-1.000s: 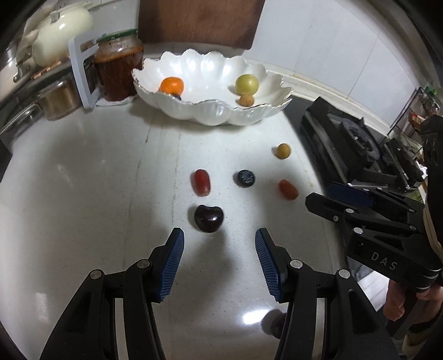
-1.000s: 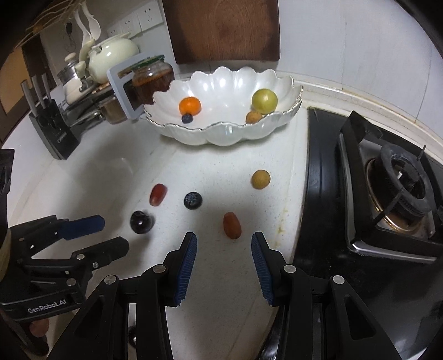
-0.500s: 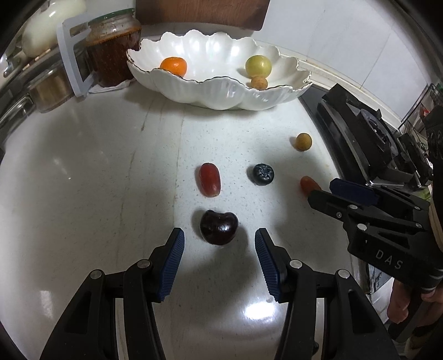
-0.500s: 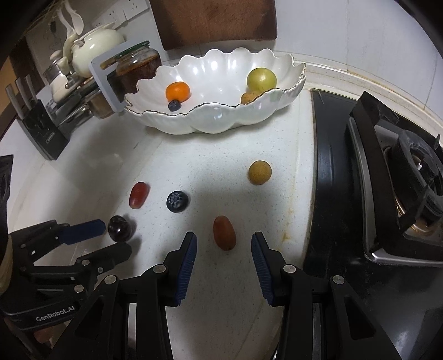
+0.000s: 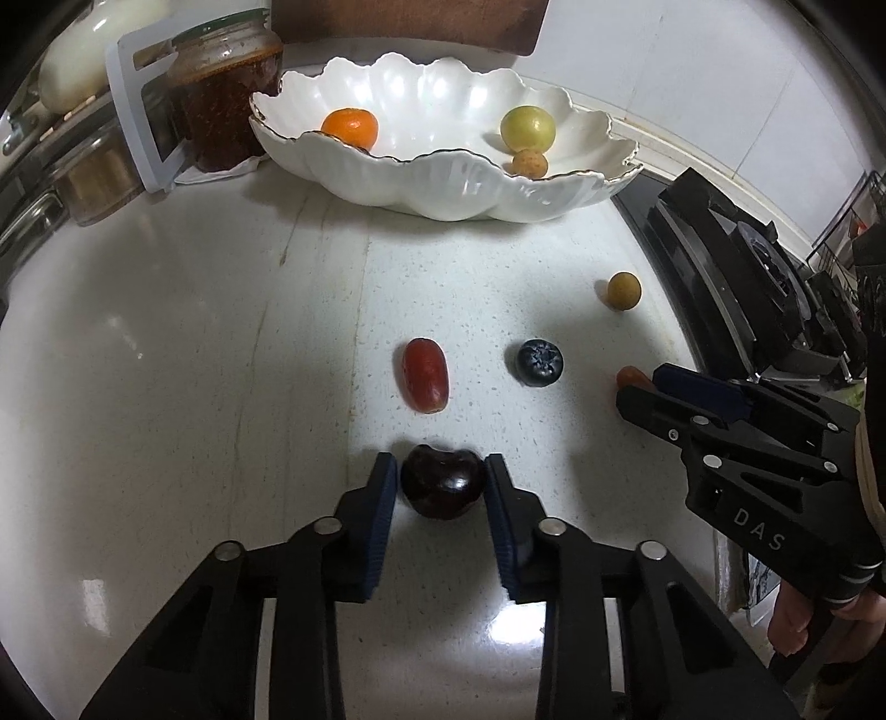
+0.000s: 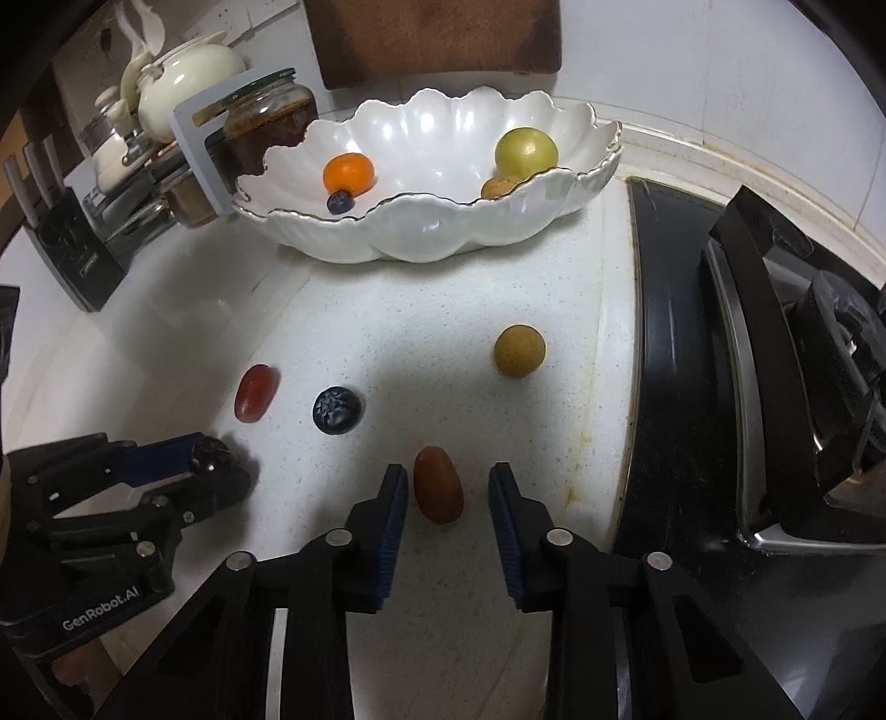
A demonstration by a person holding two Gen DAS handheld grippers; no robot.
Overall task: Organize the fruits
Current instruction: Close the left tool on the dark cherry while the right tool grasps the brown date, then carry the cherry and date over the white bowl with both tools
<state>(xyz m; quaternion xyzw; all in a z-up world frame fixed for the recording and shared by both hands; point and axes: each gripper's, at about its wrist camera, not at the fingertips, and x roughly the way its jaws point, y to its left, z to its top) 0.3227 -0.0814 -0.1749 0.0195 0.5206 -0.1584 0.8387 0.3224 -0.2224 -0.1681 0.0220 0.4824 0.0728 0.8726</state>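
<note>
My left gripper points down at the white counter, its jaws closing, and both blue pads touch a dark cherry. My right gripper is closing too, around an orange-red oval tomato, with a gap still showing at the right pad. A red grape tomato, a blueberry and a tan round fruit lie loose beyond. The white scalloped bowl holds an orange, a green fruit, a small tan fruit and a blueberry.
A black gas stove borders the counter on the right. Behind the bowl stand a jar of red preserve, a teapot, a knife block and a wooden board against the wall.
Both grippers came forward and down onto the fruit. The left jaws narrowed onto the cherry, and the right jaws narrowed around the orange-red tomato.
</note>
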